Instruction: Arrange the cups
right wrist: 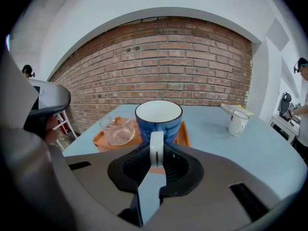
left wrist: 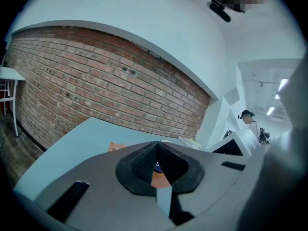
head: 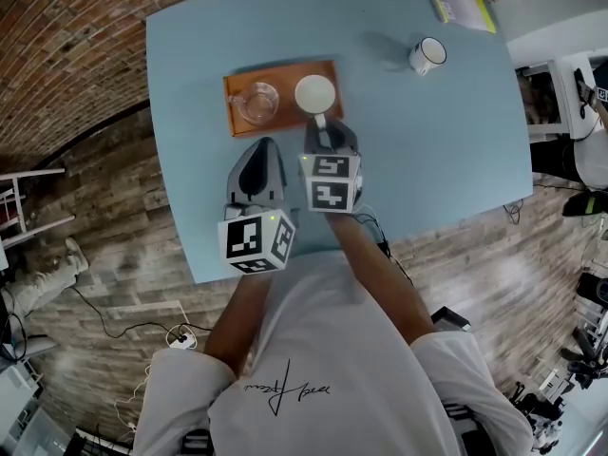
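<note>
Bare brick wall [right wrist: 159,66] backs a pale blue table [head: 446,160], where I hold two grippers in front of an orange tray [head: 231,91] that lies toward the far left of the tabletop. My right gripper [head: 326,133] pinches the white handle of a blue cup [head: 314,93], its jaws closed on either side of the loop, as the right gripper view shows plainly. That cup, white inside and upright, is at the right end of the tray, though its base is hidden behind my jaws and I cannot tell whether it rests there. Just beside it, on the tray's left half, stands a clear glass cup [head: 258,102], apart from the blue one. My left gripper [head: 263,148] hangs over the table just short of the tray's near edge, in line with the glass cup, its jaws pressed together with nothing between them. Well apart from the tray, toward the far right of the table, a white mug [head: 427,55] stands upright on its own. Beyond it, a yellow-green booklet [head: 459,3] lies at the table's far corner. Worn plank floor [head: 114,207] shows around the table's left side.
</note>
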